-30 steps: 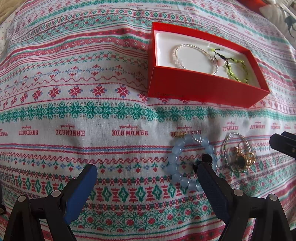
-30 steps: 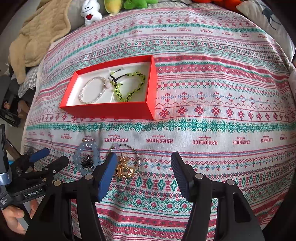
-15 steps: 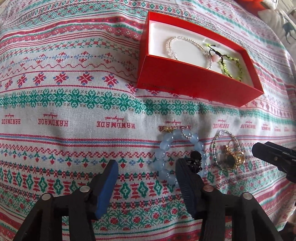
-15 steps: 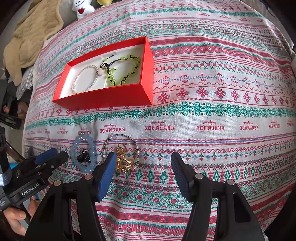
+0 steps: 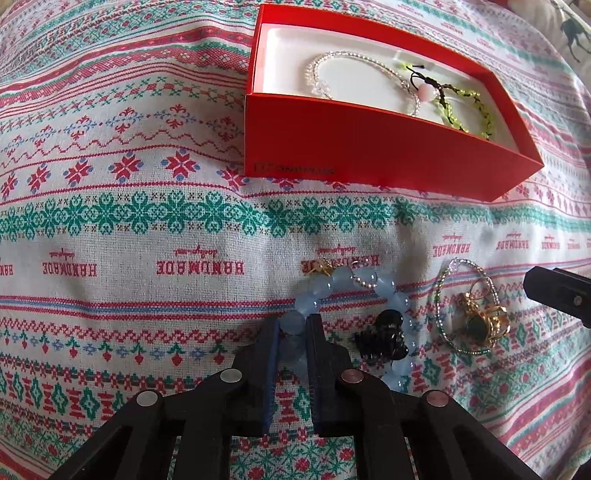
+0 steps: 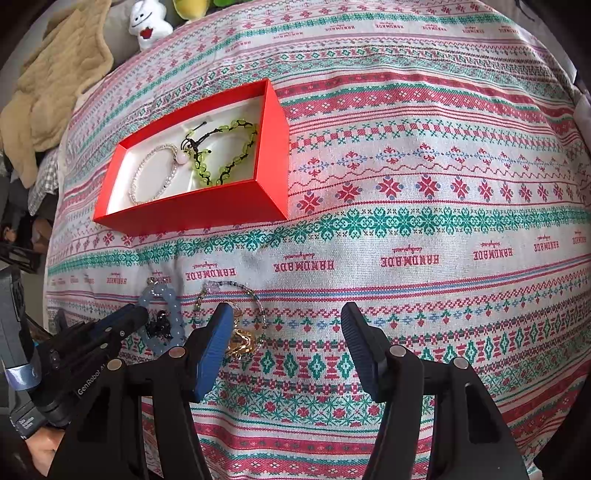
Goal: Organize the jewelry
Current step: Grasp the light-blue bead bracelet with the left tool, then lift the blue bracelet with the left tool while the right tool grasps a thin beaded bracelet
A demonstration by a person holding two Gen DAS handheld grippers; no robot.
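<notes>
My left gripper [image 5: 291, 325] is shut on the left side of a blue bead bracelet [image 5: 384, 288] that lies on the patterned cloth. A small black hair clip [image 5: 384, 338] lies inside the bracelet's loop. To its right lie a thin beaded bracelet [image 5: 443, 295] and a gold ring piece [image 5: 484, 321]. The red box [image 5: 369, 147] behind holds a pearl bracelet [image 5: 347, 59] and a green bead bracelet [image 5: 476, 110]. My right gripper [image 6: 286, 328] is open over the cloth, its left finger just above the gold piece [image 6: 242, 341]. The blue bracelet [image 6: 173, 302] also shows in the right wrist view.
A patterned cloth [image 6: 424, 184] covers the whole surface. A beige blanket [image 6: 51, 85] and a white plush toy [image 6: 147, 22] lie beyond its far left edge. The left gripper's body [image 6: 92, 343] is at the lower left of the right wrist view.
My left gripper moved forward and right onto the blue bracelet and closed on its left side. My right gripper moved slightly closer to the cloth and stayed open.
</notes>
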